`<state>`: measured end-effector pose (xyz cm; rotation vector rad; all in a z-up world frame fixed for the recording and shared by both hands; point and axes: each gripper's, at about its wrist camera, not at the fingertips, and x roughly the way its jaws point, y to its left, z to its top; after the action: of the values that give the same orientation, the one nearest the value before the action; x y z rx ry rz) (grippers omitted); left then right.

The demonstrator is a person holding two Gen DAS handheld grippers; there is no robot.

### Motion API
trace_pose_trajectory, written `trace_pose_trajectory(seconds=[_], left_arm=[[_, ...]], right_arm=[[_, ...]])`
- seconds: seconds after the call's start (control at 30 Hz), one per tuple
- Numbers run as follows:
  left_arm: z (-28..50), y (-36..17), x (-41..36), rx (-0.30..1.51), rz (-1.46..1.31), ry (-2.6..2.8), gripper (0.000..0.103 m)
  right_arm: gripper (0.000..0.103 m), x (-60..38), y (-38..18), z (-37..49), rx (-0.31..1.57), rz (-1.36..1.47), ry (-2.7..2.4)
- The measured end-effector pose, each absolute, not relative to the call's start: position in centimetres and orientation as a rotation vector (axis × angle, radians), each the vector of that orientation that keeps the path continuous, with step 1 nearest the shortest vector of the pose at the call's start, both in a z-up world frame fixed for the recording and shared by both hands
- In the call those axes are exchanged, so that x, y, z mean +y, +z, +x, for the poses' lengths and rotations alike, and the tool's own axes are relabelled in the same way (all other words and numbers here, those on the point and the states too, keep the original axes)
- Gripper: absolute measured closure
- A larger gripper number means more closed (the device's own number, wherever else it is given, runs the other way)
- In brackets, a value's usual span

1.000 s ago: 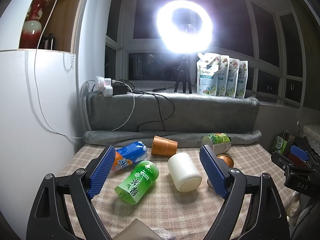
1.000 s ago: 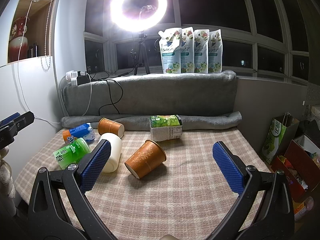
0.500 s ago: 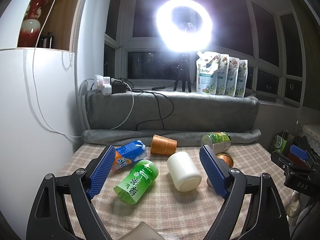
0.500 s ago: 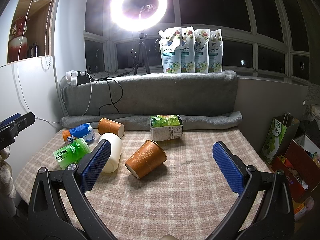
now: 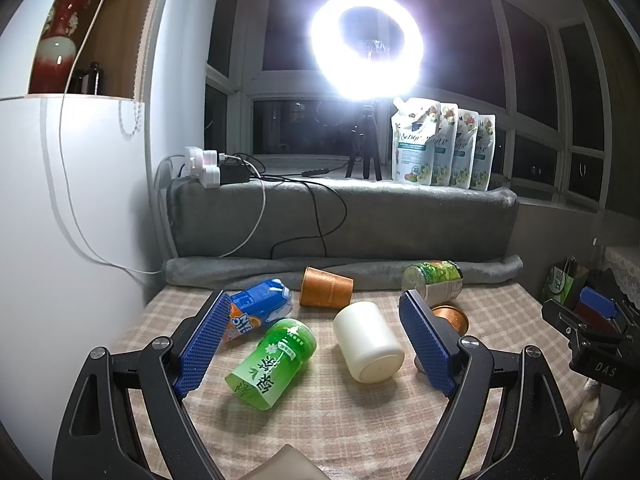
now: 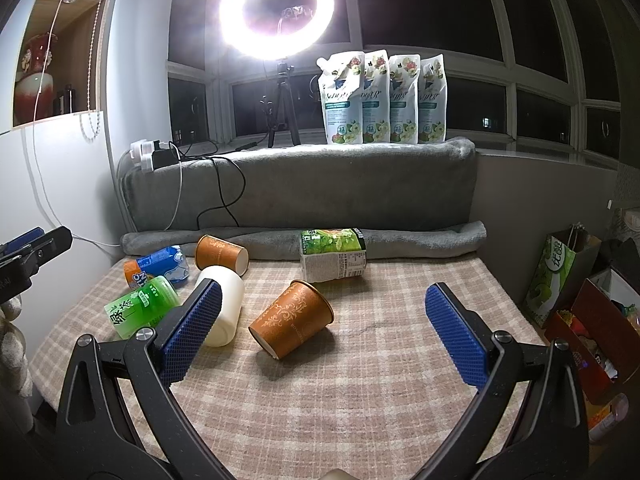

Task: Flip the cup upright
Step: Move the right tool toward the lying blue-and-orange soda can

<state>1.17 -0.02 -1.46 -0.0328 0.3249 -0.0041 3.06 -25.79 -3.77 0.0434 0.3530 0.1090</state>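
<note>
Several cups lie on their sides on the checked cloth. A white cup (image 5: 368,346) lies between my left gripper's fingers, base toward me; it also shows in the right wrist view (image 6: 222,304). A green cup (image 5: 274,360) lies to its left. One orange paper cup (image 6: 292,320) lies ahead of my right gripper, mouth to the far right. Another orange cup (image 5: 326,292) lies near the back. My left gripper (image 5: 318,340) is open and empty. My right gripper (image 6: 326,330) is open and empty, above the cloth.
A blue-orange cup (image 5: 256,310) and a green-labelled cup (image 6: 334,254) also lie on the cloth (image 6: 360,400). A rolled grey blanket (image 6: 400,240) lines the back edge. A white cabinet (image 5: 60,240) stands at left. Bags and boxes (image 6: 580,300) sit right.
</note>
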Motion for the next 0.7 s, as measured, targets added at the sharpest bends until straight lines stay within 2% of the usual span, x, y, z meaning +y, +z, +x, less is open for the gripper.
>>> trace_pose_trajectory(seconds=[0.27, 0.7], left_arm=[[1.9, -1.4, 0.6, 0.342, -0.043, -0.006, 0.017], [4.5, -2.7, 3.7, 0.469, -0.076, -0.007, 0.017]], right_arm=[[0.000, -25.9, -3.6, 3.6, 0.358, 0.043, 0.113], [0.000, -24.9, -4.5, 6.3, 0.400, 0.053, 0.146]])
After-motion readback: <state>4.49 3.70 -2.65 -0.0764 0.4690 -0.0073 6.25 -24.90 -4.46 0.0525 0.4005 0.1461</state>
